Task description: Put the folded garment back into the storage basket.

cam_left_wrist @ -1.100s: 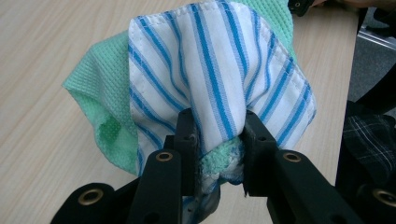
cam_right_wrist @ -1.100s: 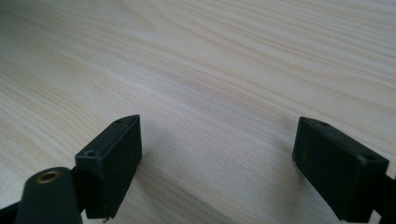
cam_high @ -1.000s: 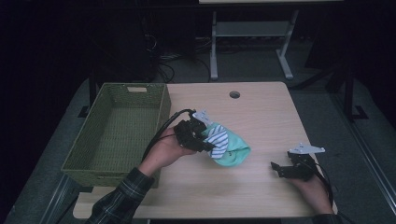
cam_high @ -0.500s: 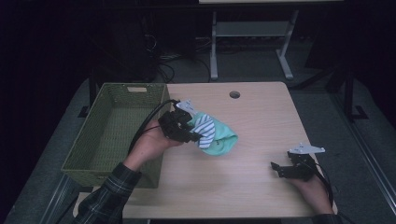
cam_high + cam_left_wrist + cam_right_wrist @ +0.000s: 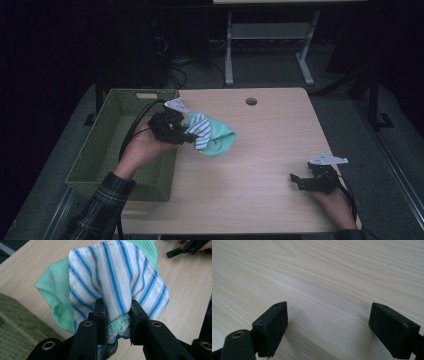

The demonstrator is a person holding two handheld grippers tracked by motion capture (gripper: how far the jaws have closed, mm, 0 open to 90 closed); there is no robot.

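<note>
Since the earlier frame the left tool point(image 5: 187, 136) has carried the cloth bundle point(image 5: 212, 136) leftward, toward the green basket point(image 5: 102, 150) at centre left. It grasps bunched folds: soft, light, floppy. The right tool point(image 5: 301, 181) rests released, lower right.

Surface point(image 5: 270, 150): light wood-grain top, rectangular, rounded corners, with a round cable hole point(image 5: 251, 101) near its far edge. Floor point(image 5: 350, 115): grey, carpet-like, lit close around the surface, fading to black beyond. Room otherwise dark; no walls or windows can be made out. Behind the far edge stands a pale metal frame point(image 5: 270, 45) with two upright legs, splayed feet and a low crossbar. Tangle of dark cables point(image 5: 180, 70) on the floor to its left. Dark stand legs point(image 5: 372, 95) at far right.
</note>
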